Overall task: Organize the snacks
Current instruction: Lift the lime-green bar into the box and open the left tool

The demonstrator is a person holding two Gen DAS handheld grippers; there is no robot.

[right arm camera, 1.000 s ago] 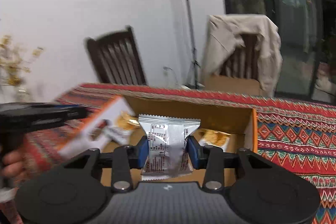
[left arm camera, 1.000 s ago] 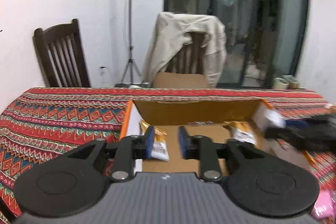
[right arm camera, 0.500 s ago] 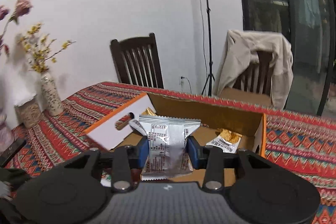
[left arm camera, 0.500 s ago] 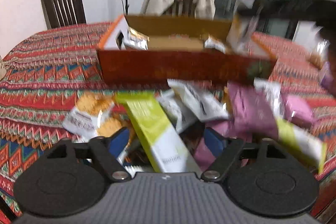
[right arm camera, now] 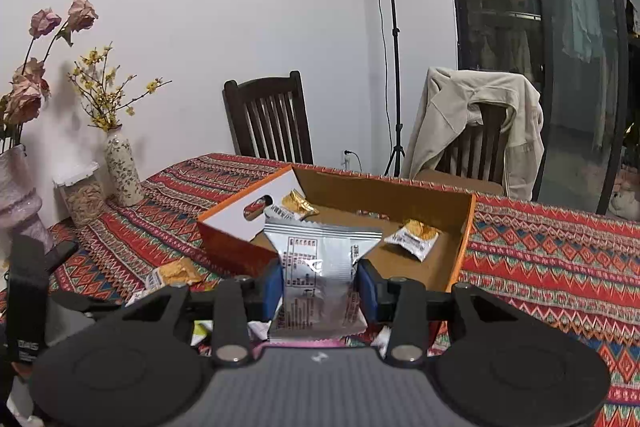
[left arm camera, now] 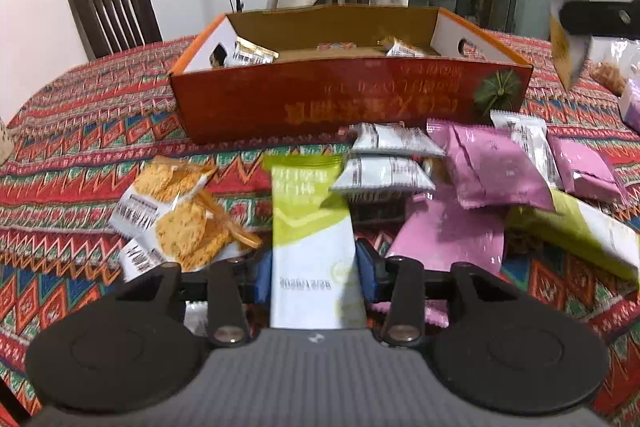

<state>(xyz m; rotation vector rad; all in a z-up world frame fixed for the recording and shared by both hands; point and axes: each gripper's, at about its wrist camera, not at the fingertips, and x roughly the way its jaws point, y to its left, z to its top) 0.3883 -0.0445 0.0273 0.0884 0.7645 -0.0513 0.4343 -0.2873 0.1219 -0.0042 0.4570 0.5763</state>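
Note:
An orange cardboard box [left arm camera: 340, 107] stands on the patterned tablecloth with a few snack packets inside. In front of it lies a pile of loose snacks. My left gripper [left arm camera: 314, 273] is low over that pile, its jaws closing with the blue pads against both sides of a green-and-white snack bar [left arm camera: 308, 211]. My right gripper [right arm camera: 320, 283] is shut on a silver snack packet [right arm camera: 320, 255], held above the near edge of the box [right arm camera: 384, 195]. In the left wrist view the right gripper [left arm camera: 592, 17] shows at the upper right.
Pink packets [left arm camera: 492, 171], silver packets [left arm camera: 384, 175], cracker packets [left arm camera: 176, 211] and a second green bar [left arm camera: 576, 231] lie before the box. Vases [right arm camera: 120, 167] stand at the table's left end. Two chairs [right arm camera: 272, 119], one with a jacket, and a lamp stand are behind.
My left gripper came back from over the box and down to the pile, opened wide, then closed in on the green bar. My right gripper shifted sideways, still holding the silver packet.

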